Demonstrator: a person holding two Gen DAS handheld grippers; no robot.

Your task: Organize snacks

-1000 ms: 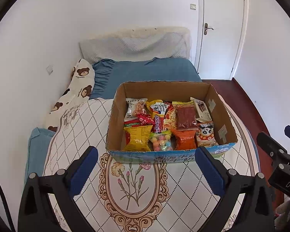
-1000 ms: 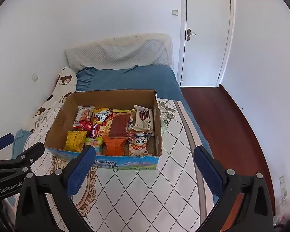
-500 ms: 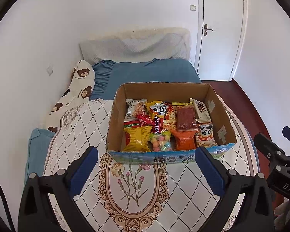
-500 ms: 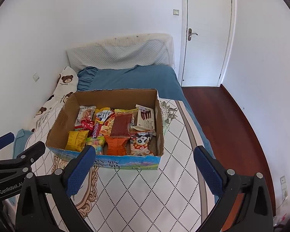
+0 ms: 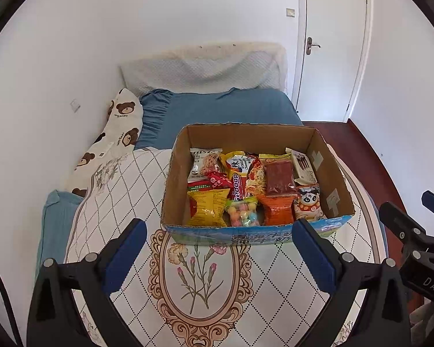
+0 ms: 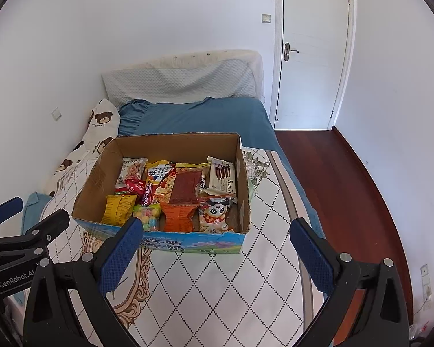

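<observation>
An open cardboard box (image 5: 176, 185) (image 6: 95, 185) sits on the patterned bed cover, packed with several snack packets: a yellow bag (image 5: 208, 206) (image 6: 117, 209), a clear bag of coloured candy balls (image 5: 243, 212) (image 6: 147, 215), an orange packet (image 5: 276, 209) (image 6: 178, 217), a panda packet (image 5: 308, 204) (image 6: 215, 215), a dark red packet (image 5: 279, 177) (image 6: 186, 188). My left gripper (image 5: 220, 256) hangs open in front of the box, nothing between its fingers. My right gripper (image 6: 217, 256) is open too, near the box's front right corner.
The bed's blue sheet (image 5: 225, 110) and grey pillow (image 5: 205, 69) lie behind the box. A bear-print pillow (image 5: 121, 127) rests along the left wall. Red wood floor (image 6: 341, 179) and a closed white door (image 6: 312, 49) are to the right of the bed.
Both grippers have shifted slightly; the box sits a touch further left in the left view and right in the right view. Nothing was grasped or moved.
</observation>
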